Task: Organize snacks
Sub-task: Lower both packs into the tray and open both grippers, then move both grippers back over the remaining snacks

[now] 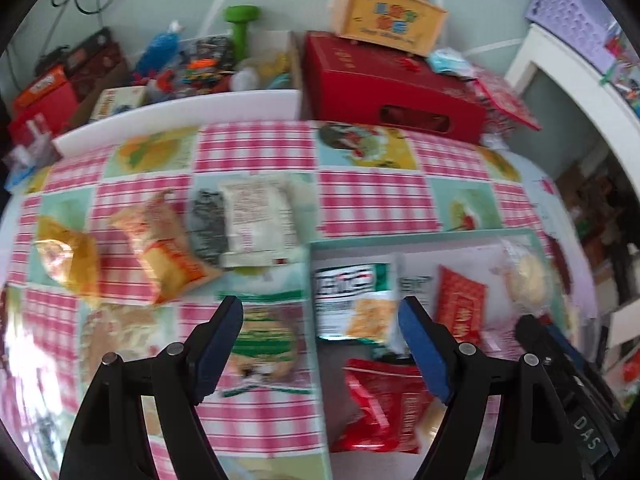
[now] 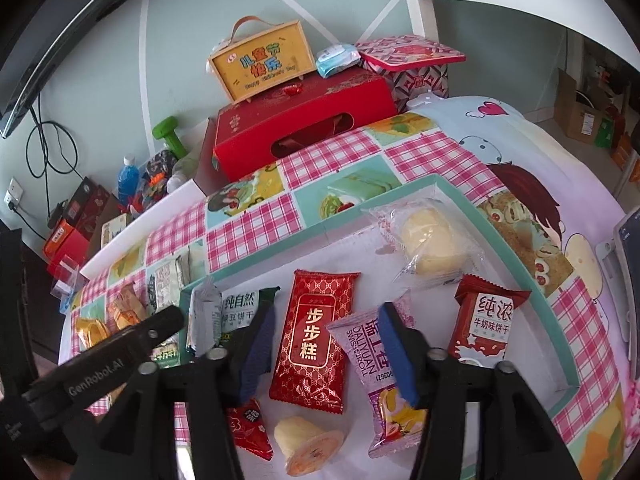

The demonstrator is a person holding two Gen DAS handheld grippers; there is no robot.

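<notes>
Both tongs hang released over a worktop (image 2: 336, 152) covered with a pink-checked cloth, and neither grips anything. The left tongs (image 1: 320, 348) stand spread wide above the left wall of a shallow teal-rimmed tray (image 2: 516, 240), one finger over the cloth and the other over the tray's contents. The right tongs (image 2: 326, 354) are likewise spread inside the tray, their fingers either side of a long red gold-lettered cake packet (image 2: 314, 340) that lies flat on the tray floor. Just beside it on the right lies a lilac Swiss roll packet (image 2: 374, 364), partly under the right finger. Farther right sits a dark red milk biscuit packet (image 2: 486, 326), and behind these a clear bag with a pale yellow bun (image 2: 428, 246) rests near the tray's far corner. A green-and-white biscuit packet (image 2: 240, 312) lies at the tray's left side, with a small red triangular packet (image 2: 250, 428) and a jelly cup (image 2: 308, 446) at the near edge. Outside the tray, on the cloth to its left, four snacks remain: a yellow packet (image 1: 66, 258), an orange packet (image 1: 168, 248), a dark packet (image 1: 206, 226) and a white packet (image 1: 258, 218), the last two touching. Behind the worktop stand a red gift box (image 2: 304, 120) carrying a yellow handled box (image 2: 264, 62), and a green dumbbell (image 2: 170, 134).
</notes>
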